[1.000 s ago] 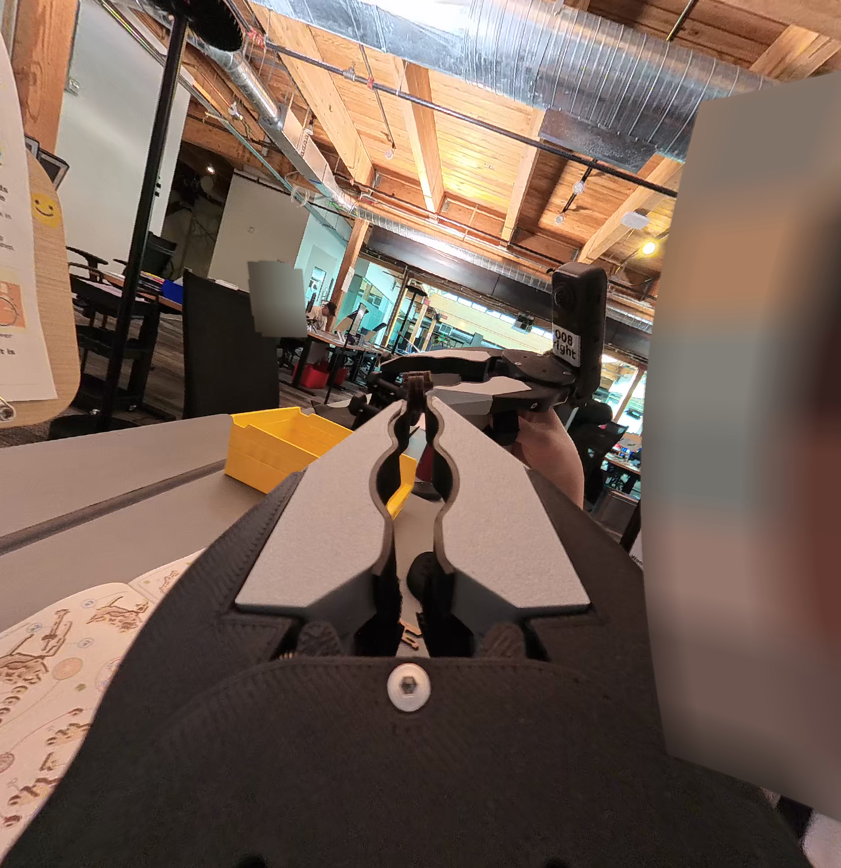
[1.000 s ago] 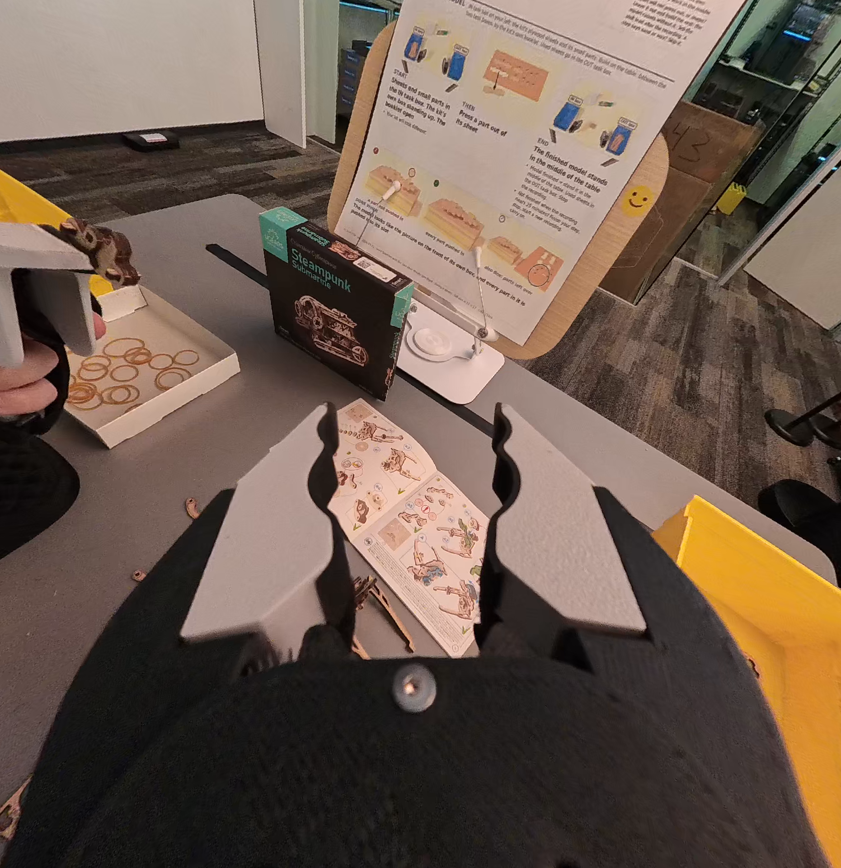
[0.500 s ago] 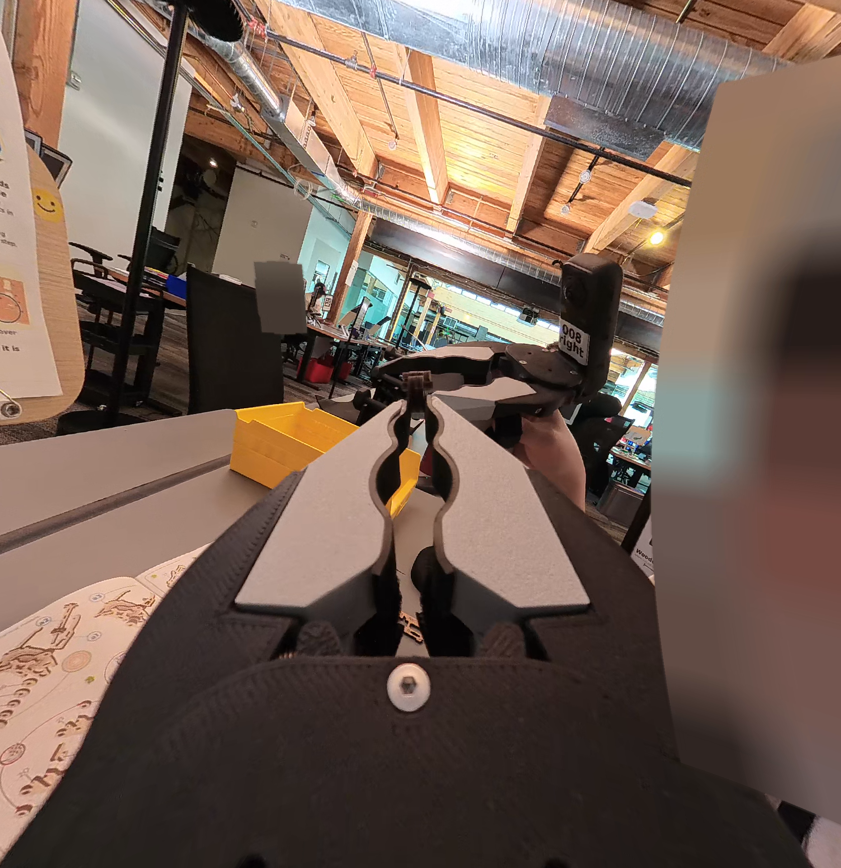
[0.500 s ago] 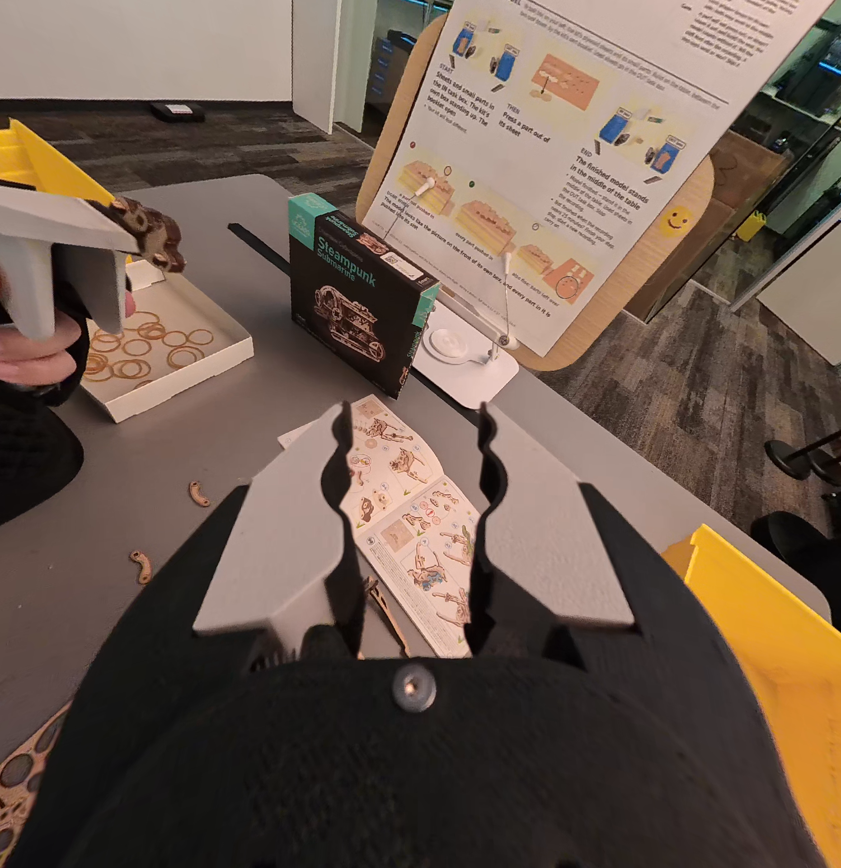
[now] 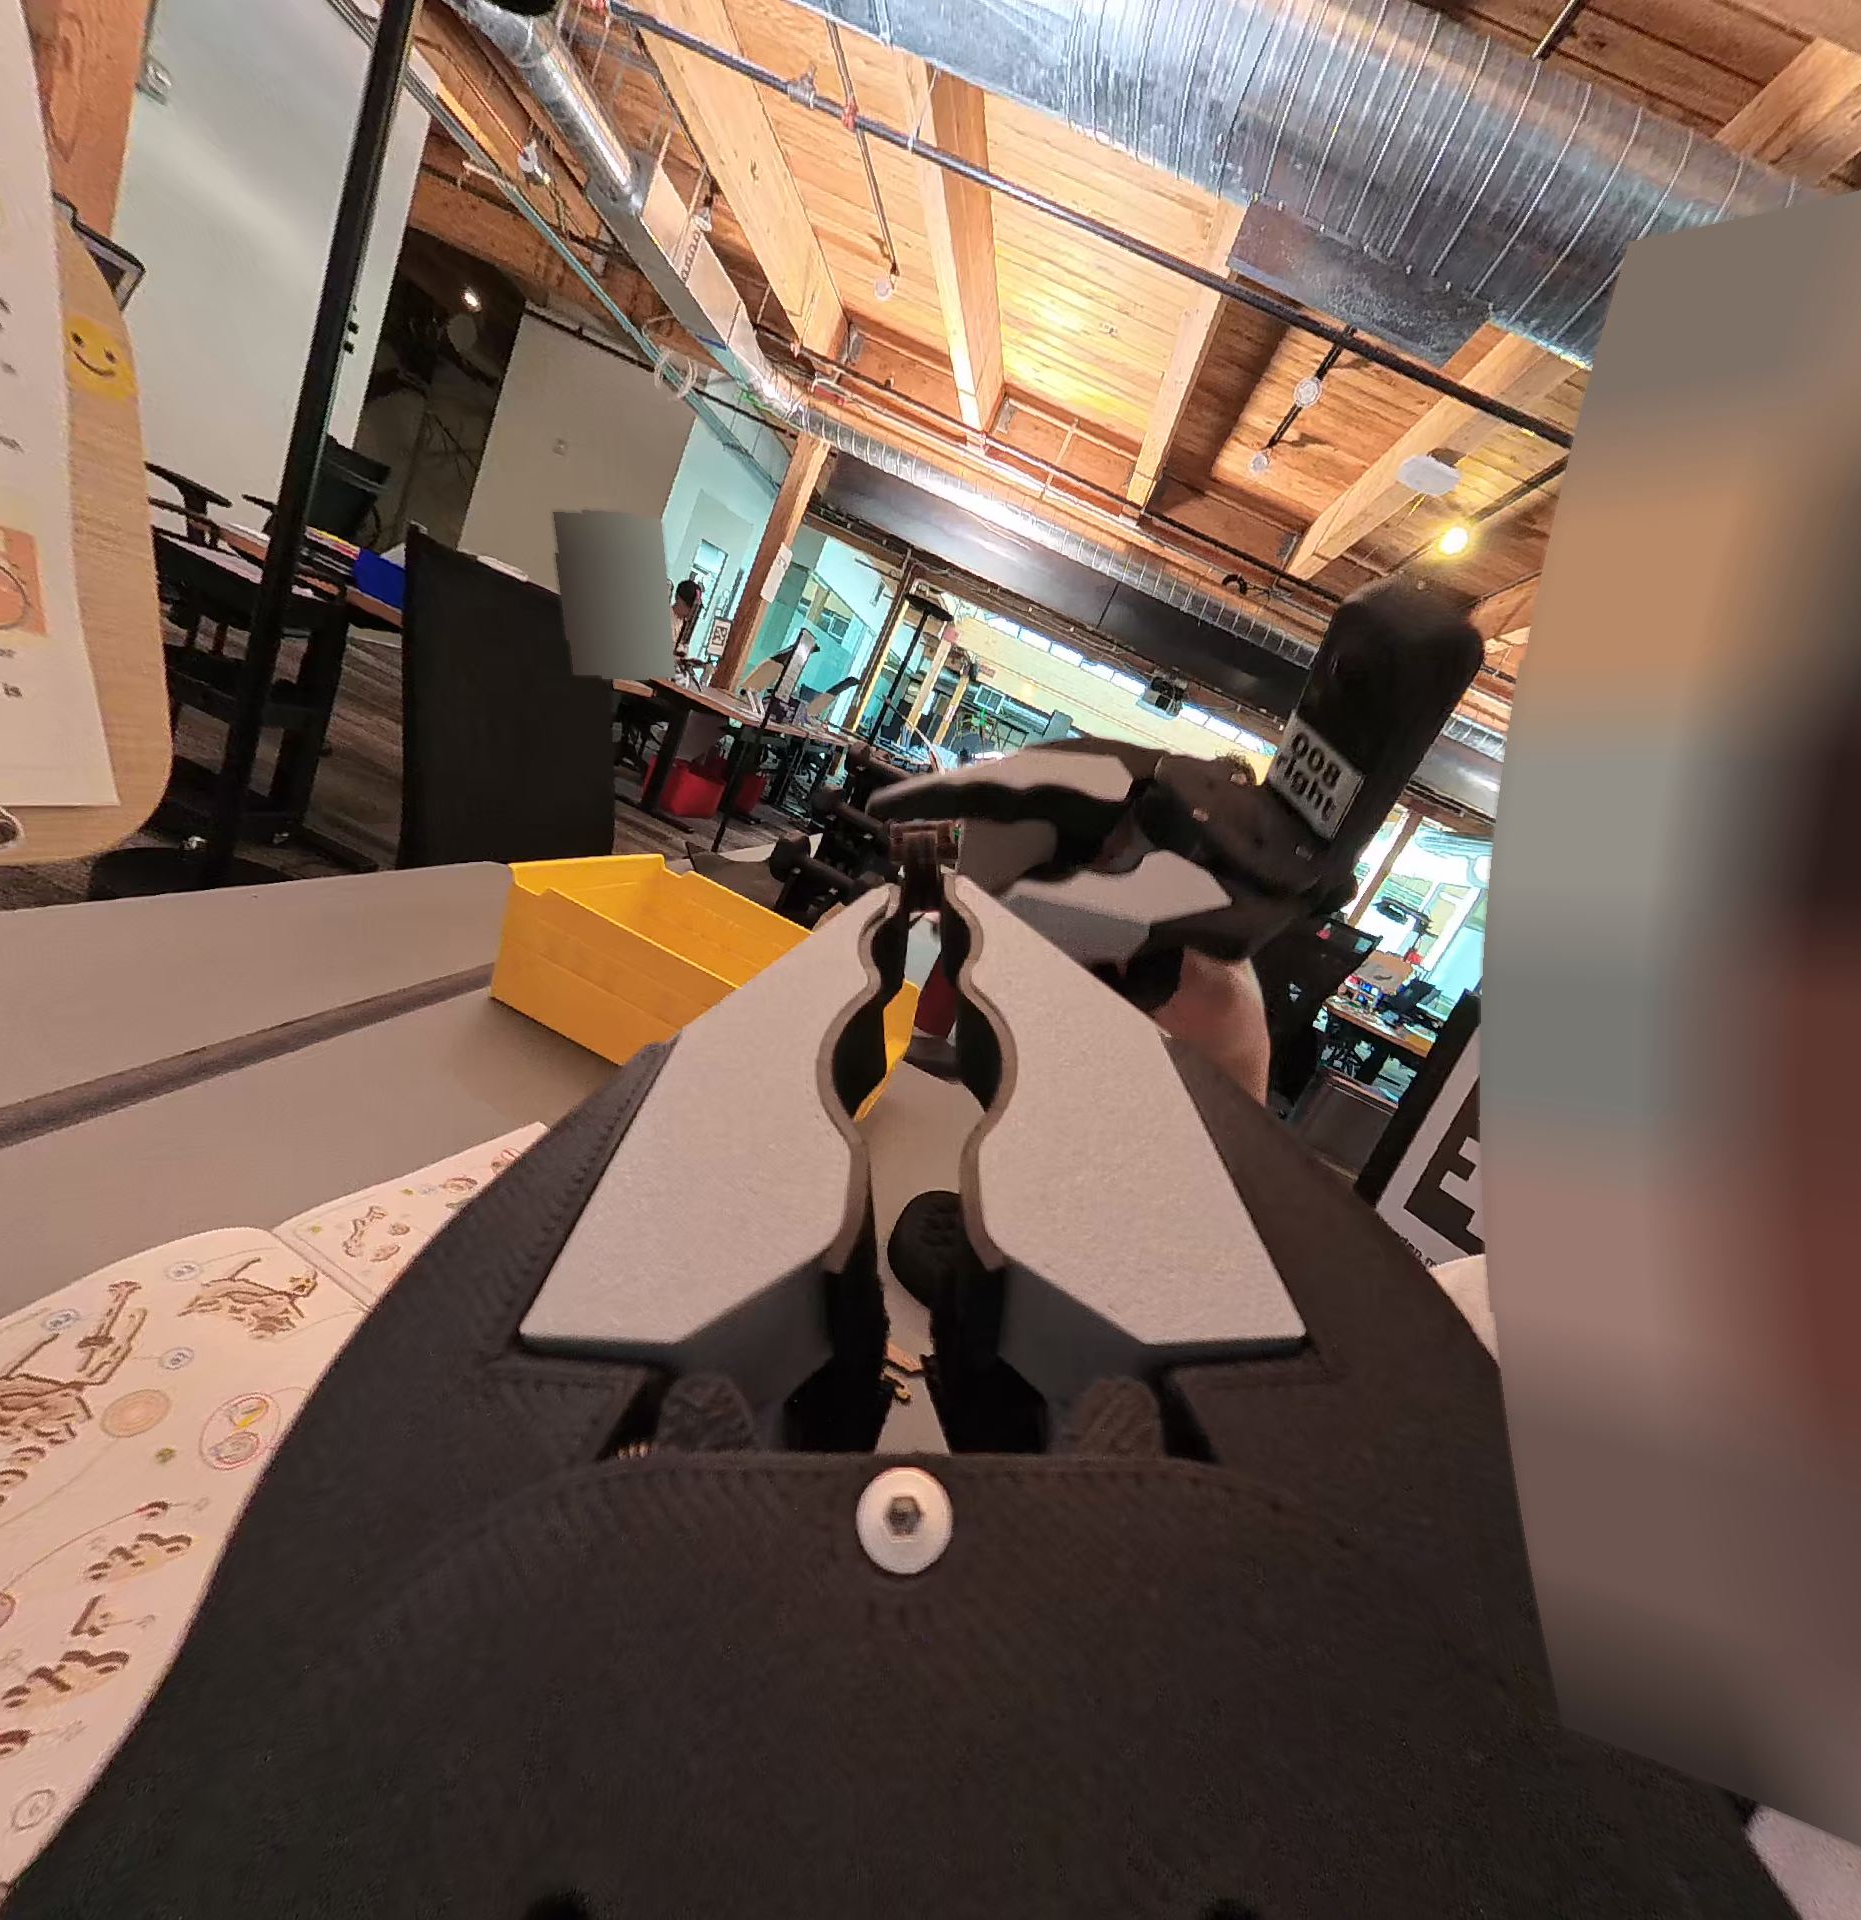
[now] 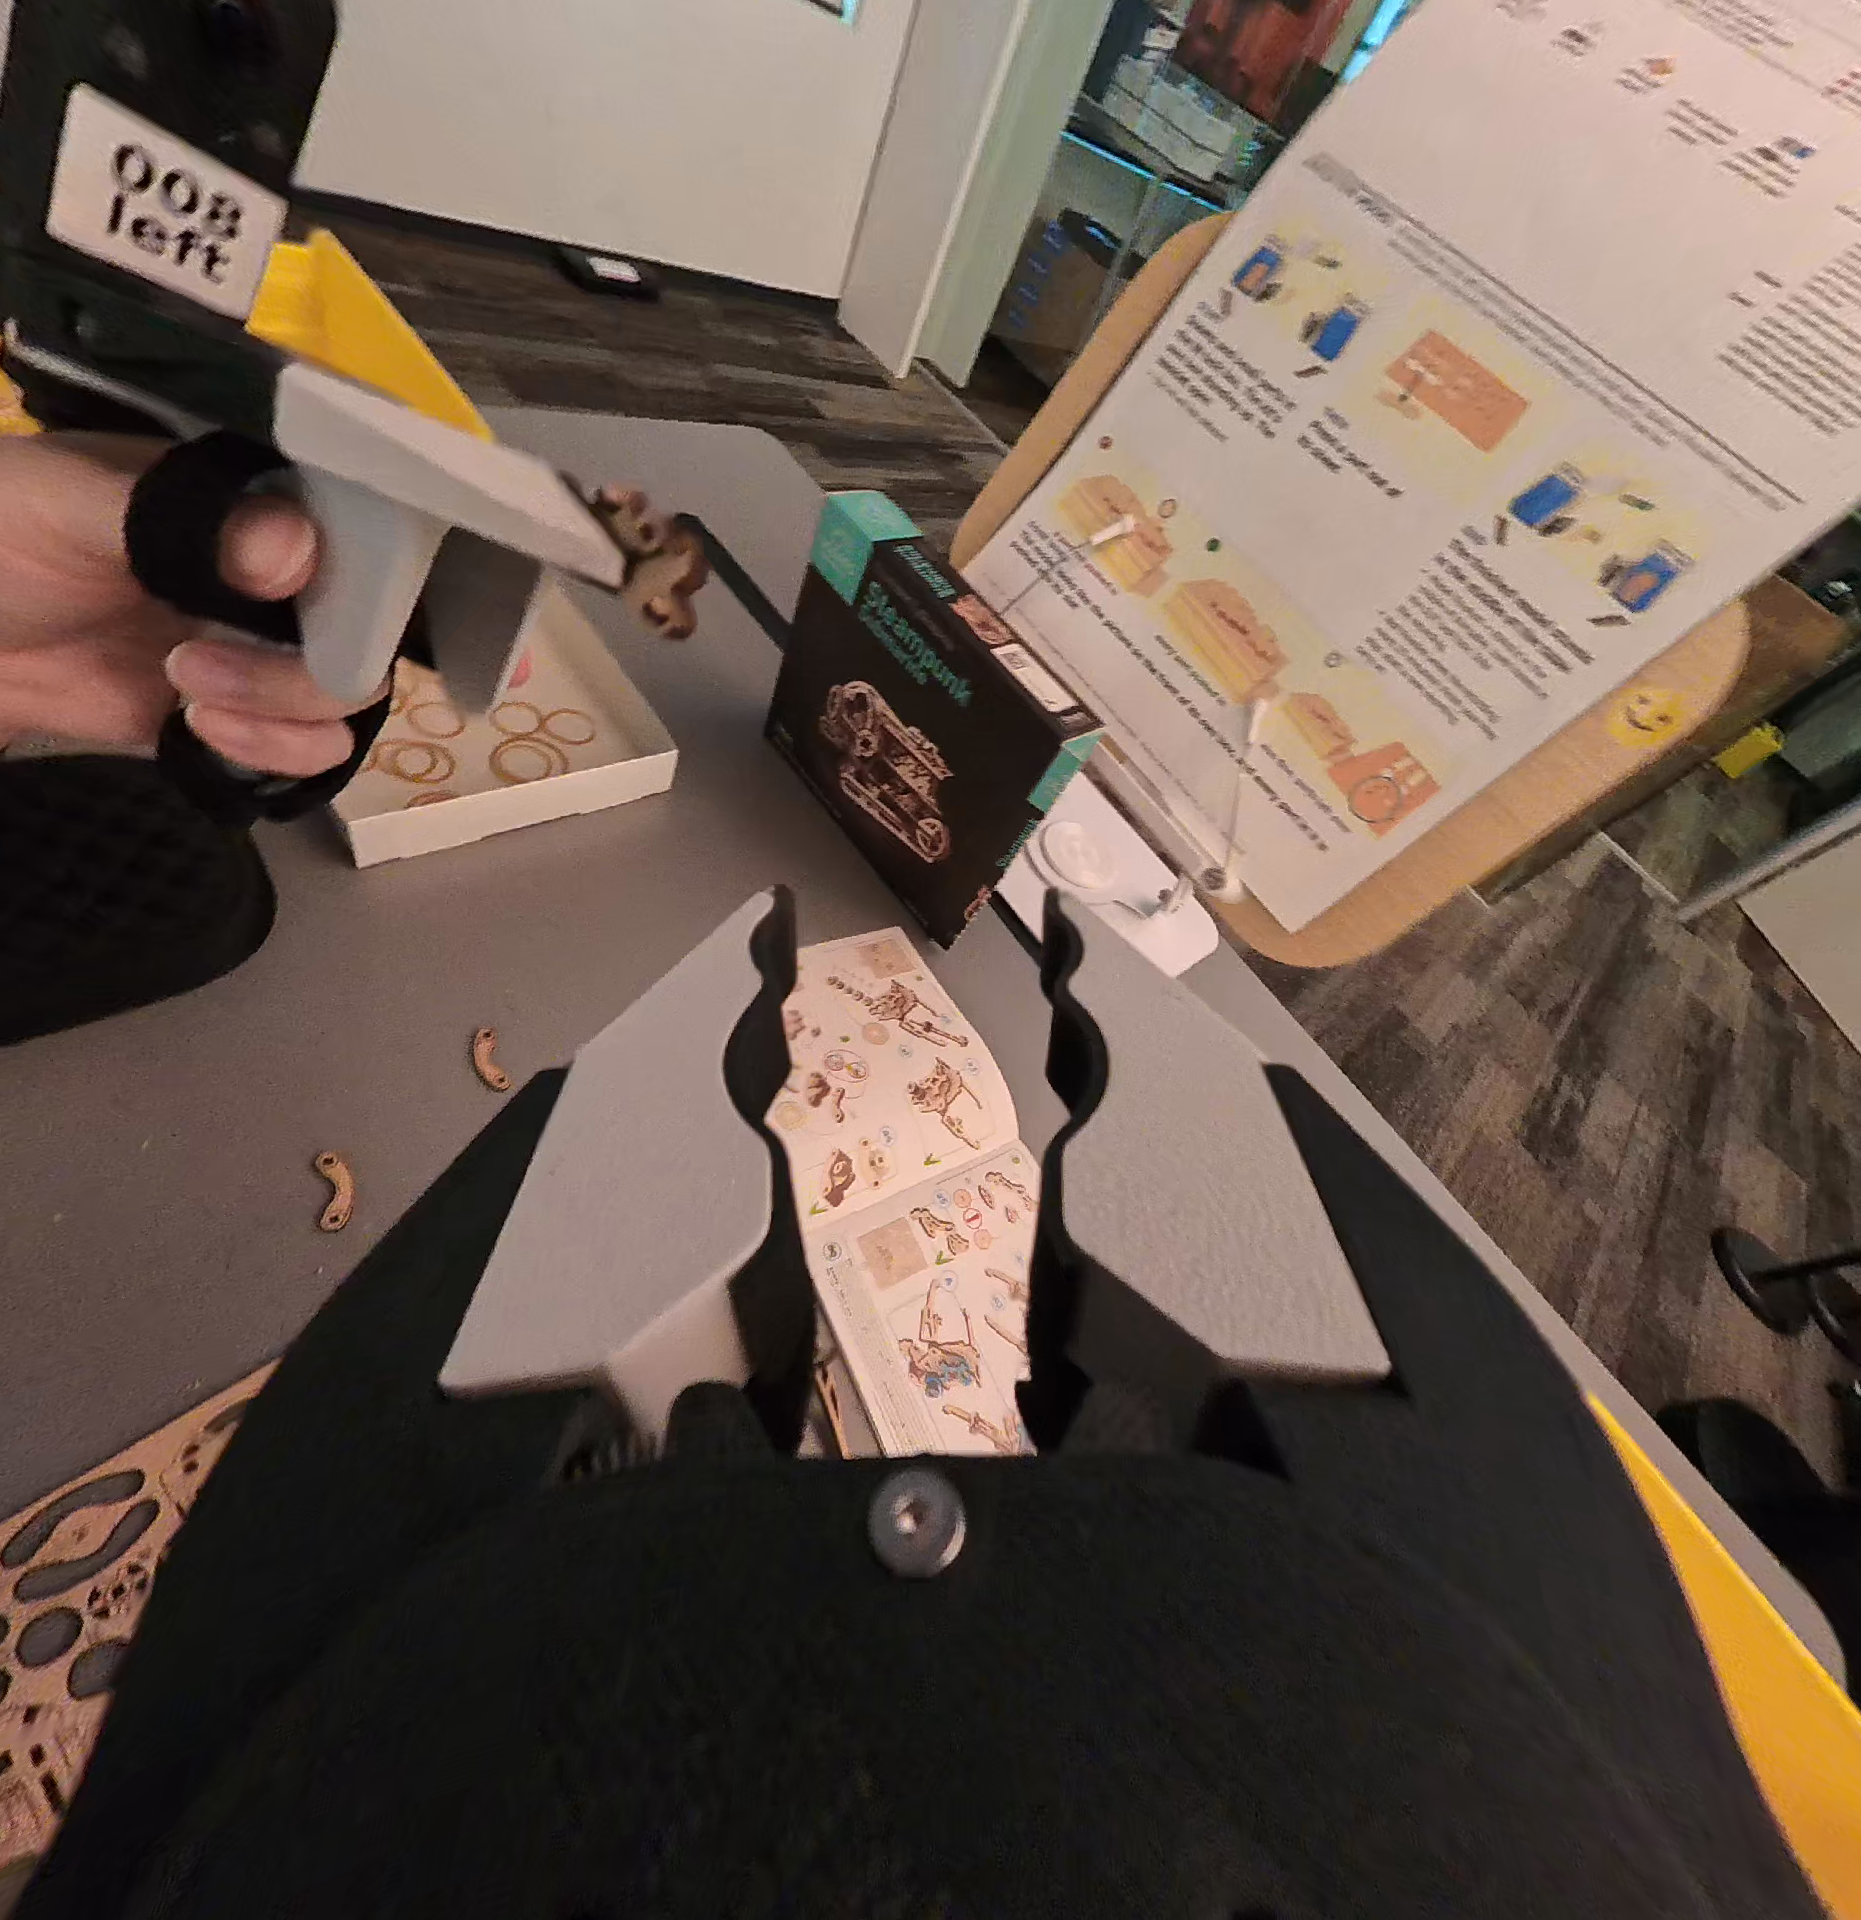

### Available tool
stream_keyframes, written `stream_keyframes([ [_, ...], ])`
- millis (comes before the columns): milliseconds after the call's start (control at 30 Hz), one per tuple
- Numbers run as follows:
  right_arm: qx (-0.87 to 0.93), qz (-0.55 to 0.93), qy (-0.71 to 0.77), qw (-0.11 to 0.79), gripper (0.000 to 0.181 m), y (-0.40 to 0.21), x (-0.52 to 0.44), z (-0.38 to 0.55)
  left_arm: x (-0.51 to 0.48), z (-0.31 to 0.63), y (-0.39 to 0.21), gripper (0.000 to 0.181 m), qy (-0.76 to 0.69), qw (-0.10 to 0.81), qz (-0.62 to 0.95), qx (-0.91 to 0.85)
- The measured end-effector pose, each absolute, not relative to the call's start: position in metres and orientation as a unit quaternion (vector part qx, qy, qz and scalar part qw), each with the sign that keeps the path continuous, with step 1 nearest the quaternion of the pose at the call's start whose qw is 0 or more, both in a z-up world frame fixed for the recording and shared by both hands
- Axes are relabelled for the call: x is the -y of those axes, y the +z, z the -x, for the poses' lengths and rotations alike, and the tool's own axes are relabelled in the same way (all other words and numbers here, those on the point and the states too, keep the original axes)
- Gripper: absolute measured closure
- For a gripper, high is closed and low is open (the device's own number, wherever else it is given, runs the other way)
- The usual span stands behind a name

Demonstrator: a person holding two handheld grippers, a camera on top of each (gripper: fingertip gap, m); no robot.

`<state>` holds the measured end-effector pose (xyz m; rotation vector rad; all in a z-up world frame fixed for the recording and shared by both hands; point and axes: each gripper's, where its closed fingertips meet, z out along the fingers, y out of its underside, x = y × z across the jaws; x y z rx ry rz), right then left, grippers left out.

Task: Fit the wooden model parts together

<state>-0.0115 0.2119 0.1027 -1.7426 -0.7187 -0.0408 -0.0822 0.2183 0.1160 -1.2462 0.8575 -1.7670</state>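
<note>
Near: my right claw (image 6: 910,935) is spread and empty above the booklet (image 6: 905,1164) on the surface (image 6: 282,1039); two loose curved parts (image 6: 334,1190) lie to its left, a punched sheet (image 6: 53,1621) at lower left. Up and to the left, well apart, my left claw (image 5: 921,883) is clamped on a small wooden part (image 6: 651,561), which juts past the tips toward the right claw. I judge the right claw, the free one, must bring the mate across to it. Beyond: tray of rings (image 6: 510,769), dark kit box (image 6: 905,727), instruction board (image 6: 1425,499). Box, board and claw tags carry printing, not transcribed.
</note>
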Motion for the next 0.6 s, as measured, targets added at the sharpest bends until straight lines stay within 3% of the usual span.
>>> stream_keyframes([
  [33,0.325,0.745,-0.011,0.583,0.136,0.099,-0.212,0.017,-0.22,0.084,0.118,0.179,-0.698,0.399,0.491,-0.337],
  [233,0.458,0.741,0.106,0.48,0.116,0.048,-0.189,0.075,-0.231,0.11,0.14,0.179,-0.701,0.432,0.473,-0.314],
  [333,0.484,0.746,0.119,0.442,0.151,0.025,-0.179,0.094,-0.234,0.128,0.156,0.179,-0.698,0.458,0.458,-0.307],
  [600,0.423,0.845,0.203,0.255,0.161,-0.112,-0.163,0.144,-0.204,0.168,0.196,0.179,-0.714,0.475,0.397,-0.329],
])
